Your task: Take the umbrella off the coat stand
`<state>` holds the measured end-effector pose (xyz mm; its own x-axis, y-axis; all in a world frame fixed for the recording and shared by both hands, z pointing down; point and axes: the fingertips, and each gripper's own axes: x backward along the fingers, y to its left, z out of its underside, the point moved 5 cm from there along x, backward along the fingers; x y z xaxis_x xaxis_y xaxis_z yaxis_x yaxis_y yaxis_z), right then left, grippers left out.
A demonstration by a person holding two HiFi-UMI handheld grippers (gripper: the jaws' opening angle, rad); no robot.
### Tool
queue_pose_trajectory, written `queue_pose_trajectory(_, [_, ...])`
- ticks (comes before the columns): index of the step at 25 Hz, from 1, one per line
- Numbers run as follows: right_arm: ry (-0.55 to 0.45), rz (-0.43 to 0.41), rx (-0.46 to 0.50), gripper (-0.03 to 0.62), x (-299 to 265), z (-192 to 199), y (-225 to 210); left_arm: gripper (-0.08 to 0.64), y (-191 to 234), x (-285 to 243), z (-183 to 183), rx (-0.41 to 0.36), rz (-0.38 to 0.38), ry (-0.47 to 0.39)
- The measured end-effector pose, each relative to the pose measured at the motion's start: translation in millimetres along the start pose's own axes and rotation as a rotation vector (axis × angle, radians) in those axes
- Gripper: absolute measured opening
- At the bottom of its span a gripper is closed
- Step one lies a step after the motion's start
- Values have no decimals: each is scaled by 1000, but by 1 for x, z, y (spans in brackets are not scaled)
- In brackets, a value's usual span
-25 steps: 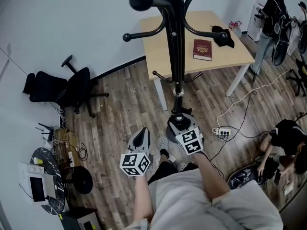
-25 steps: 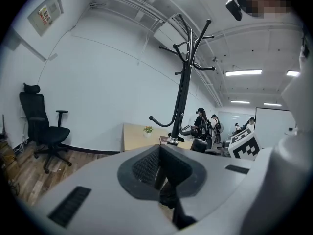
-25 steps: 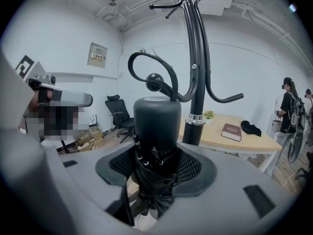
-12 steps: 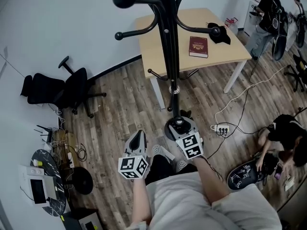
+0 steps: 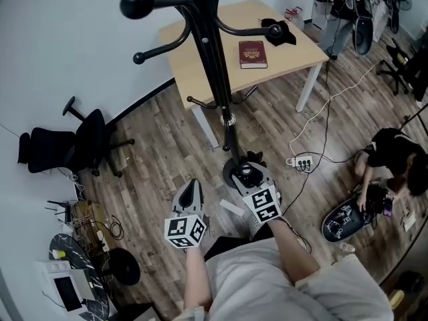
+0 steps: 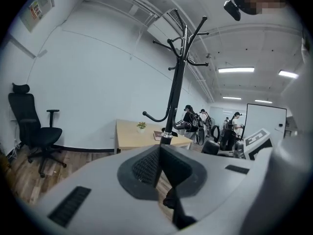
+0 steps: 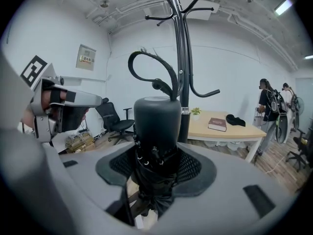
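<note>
Wood-plank floor point(image 5: 160, 152) and a white wall surround a tall black coat stand point(image 5: 212, 65), seen from above. Beyond the stand, at 12 o'clock, a pale tabletop point(image 5: 294, 49) carries a red book point(image 5: 253, 53). The right gripper point(image 7: 156, 168) has its fingers clamped on a folded black umbrella point(image 7: 156, 121). The umbrella is held upright, stubby handle topmost, at 6 o'clock from the stand's pole and near it; whether they touch is unclear. The left gripper point(image 6: 159, 163), at 8 o'clock from the right one, has its fingers pressed together, empty. A black office chair point(image 5: 73, 142) sits at 9 o'clock.
</note>
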<state>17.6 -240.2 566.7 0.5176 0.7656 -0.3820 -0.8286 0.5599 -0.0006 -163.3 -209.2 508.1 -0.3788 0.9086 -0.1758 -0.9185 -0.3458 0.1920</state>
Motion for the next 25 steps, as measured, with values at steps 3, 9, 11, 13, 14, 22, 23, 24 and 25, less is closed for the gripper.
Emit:
queue_pose_trajectory(3, [6,54,-42,229,9,5,9,21,6,10,0,-8,40,24])
queue_pose_trajectory(9, [25,150,-91,229,19,9,33,21,26,30,-6,-15,99,48])
queue_pose_trajectory(11, [26,176,-107,228,25,11,42,21,28,38,-9,-22,124,51])
queue_pose_trajectory(13, [22,197,-126,227,32,13,54,21,32,47,-11,-26,145,50])
queue_pose_trajectory(14, [18,206,-131,227,35,13,60,21,34,50,-12,-26,153,49])
queue_pose_trajectory(22, [7,211,-130,229,54,19,107,21,39,76,1,-4,216,66])
queue_pose_trajectory(23, [3,208,-132,227,57,20,113,21,39,81,4,2,220,66])
queue_pose_trajectory(24, [1,207,-133,227,61,21,119,21,38,87,6,7,224,67])
queue_pose_trajectory(25, [2,207,-130,227,65,21,125,21,38,93,8,11,226,67])
